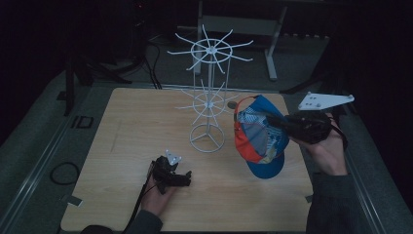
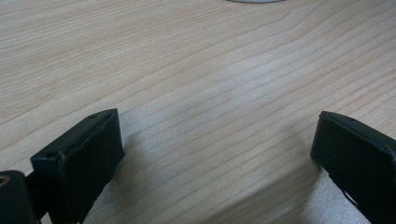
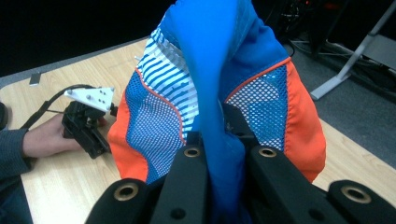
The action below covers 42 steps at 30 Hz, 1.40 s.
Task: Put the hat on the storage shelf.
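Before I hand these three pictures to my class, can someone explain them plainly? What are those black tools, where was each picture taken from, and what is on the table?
A person holds a two-fingered hand tool in each hand; each carries a camera. The high view looks down on a wooden table with a white wire rack. The left gripper rests low on the table, fingers apart; the left gripper view shows bare wood between them. The right gripper is clamped on a blue and orange cap held above the table.

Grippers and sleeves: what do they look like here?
Both grippers are black, each with two blocky jaws. The left gripper carries a small grey three-cornered plate and trails a dark cable toward the table edge. The right gripper has a larger pale plate and brass-ringed screw holes. Both forearms wear dark grey sleeves.
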Available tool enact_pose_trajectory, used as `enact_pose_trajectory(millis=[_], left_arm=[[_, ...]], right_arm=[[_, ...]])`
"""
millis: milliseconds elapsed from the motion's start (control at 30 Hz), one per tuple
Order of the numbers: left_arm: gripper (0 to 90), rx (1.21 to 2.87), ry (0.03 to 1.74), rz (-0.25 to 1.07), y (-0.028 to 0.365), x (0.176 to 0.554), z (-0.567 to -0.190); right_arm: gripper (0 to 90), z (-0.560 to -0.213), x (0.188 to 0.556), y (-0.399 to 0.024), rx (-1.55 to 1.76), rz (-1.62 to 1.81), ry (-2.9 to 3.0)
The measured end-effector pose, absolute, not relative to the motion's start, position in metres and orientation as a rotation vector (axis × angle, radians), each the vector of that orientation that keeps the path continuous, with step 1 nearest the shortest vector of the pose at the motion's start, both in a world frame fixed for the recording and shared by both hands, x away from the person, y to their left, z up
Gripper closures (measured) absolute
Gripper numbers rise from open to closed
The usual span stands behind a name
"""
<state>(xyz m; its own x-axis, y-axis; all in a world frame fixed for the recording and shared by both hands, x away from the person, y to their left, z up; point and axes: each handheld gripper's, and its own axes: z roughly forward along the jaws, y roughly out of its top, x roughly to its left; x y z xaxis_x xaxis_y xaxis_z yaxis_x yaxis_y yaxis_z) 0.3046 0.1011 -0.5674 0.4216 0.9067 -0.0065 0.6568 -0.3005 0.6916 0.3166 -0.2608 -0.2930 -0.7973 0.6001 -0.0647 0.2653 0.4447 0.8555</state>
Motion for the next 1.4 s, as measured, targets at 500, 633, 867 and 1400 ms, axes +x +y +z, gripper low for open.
enact_pose_trajectory(millis=[500, 633, 867, 1400], left_arm=[[2.6, 2.059, 1.317, 0.521, 0.101, 0.305, -0.567], [2.6, 2.062, 1.316, 0.521, 0.101, 0.305, -0.567], [2.6, 2.063, 1.315, 0.521, 0.101, 0.305, -0.567], [2.6, 2.063, 1.315, 0.521, 0.101, 0.305, -0.567]], right_arm=[[88.6, -0.275, 0.321, -0.261, 0.701, 1.347, 2.307], [88.6, -0.269, 0.321, -0.262, 0.698, 1.348, 2.298], [88.6, -0.262, 0.324, -0.264, 0.696, 1.344, 2.298], [88.6, -0.252, 0.33, -0.268, 0.708, 1.376, 2.259]])
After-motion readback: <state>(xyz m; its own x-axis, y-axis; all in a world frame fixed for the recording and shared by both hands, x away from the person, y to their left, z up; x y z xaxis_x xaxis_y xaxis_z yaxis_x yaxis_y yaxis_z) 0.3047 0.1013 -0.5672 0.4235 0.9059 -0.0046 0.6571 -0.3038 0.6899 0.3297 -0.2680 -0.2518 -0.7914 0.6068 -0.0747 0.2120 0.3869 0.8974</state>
